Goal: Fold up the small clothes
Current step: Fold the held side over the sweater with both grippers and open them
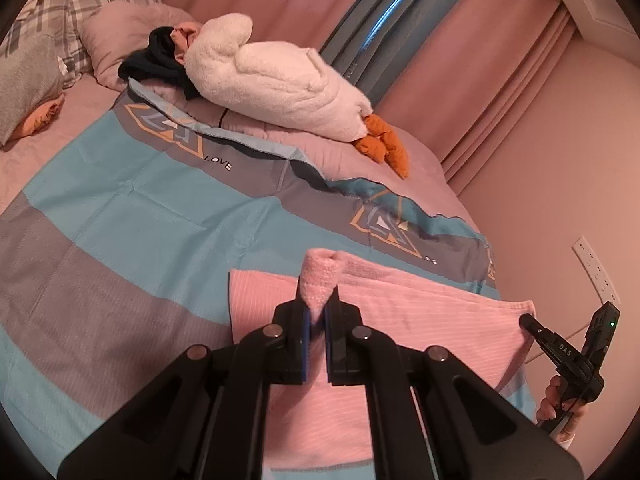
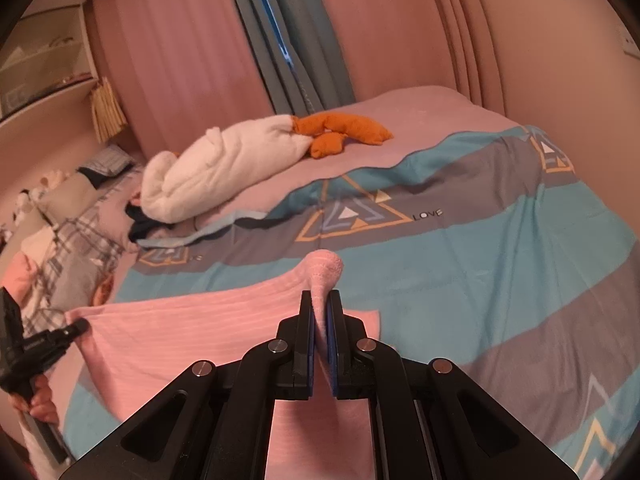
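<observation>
A pink ribbed garment [image 1: 420, 312] hangs stretched between my two grippers, just above the striped bed cover. In the left wrist view my left gripper [image 1: 319, 292] is shut on one bunched pink corner, which sticks up past the fingertips. At the far right of that view my right gripper [image 1: 529, 321], held by a hand [image 1: 554, 400], pinches the opposite corner. The right wrist view shows the right gripper [image 2: 320, 296] shut on its corner of the pink garment [image 2: 180, 328]. The left gripper [image 2: 80, 325] holds the far edge at the left there.
The bed cover [image 1: 120, 216] has blue and grey stripes. A white plush goose [image 1: 276, 80] with orange feet lies at the back, beside dark clothes [image 1: 160, 60] and plaid pillows [image 1: 48, 28]. Curtains [image 1: 480, 60] and a wall with a socket [image 1: 596, 268] close off the right side.
</observation>
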{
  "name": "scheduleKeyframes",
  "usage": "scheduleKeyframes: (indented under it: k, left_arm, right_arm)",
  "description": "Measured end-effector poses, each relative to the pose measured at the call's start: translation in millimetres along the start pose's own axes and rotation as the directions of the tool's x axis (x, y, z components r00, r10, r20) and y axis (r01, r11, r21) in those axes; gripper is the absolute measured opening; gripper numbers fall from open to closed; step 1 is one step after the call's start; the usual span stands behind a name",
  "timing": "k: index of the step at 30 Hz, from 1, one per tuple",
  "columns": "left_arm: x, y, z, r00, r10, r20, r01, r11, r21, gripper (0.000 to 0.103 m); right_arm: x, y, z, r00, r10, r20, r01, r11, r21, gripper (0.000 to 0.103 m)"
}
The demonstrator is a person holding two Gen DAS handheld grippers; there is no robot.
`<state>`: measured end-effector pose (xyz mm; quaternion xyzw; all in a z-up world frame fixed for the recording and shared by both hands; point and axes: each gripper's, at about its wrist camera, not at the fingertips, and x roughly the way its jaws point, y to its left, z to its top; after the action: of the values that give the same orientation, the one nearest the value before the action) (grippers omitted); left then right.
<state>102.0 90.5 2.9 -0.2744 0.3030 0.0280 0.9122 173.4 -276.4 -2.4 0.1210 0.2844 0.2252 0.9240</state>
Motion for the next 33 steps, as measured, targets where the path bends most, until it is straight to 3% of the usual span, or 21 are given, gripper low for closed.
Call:
scheduleKeyframes:
  k: [10,18,29,33]
  left_arm:
    - [79.9,18.7,18.8,0.989,0.094,-0.116,-0.095,0.995,-0.004,0.005]
    - [138.5,37.0,12.7,0.958,0.177,-0.224,-0.183,0.983,-0.007,0.005]
    - [169.6,59.5,4.7,0.93,0.227,-0.288,-0.243,0.97,-0.02,0.005]
    - [166.4,61.7,8.4,0.933,0.234,-0.273,-0.253,0.967,-0.037,0.005]
  right_arm:
    - [85.8,-15.5,5.1,0.988,-0.066,-0.142,0.068,0.998,0.007,0.007]
    - [137.7,-30.4,-9.5,0.967,-0.097,-0.237,0.104,0.994,0.021,0.007]
    - [168.8,-43.2,-26.8,0.943,-0.13,-0.306,0.145,0.989,0.029,0.007]
    - [165.9,-38.7,-18.9,0.953,-0.119,-0.28,0.133,0.991,0.031,0.007]
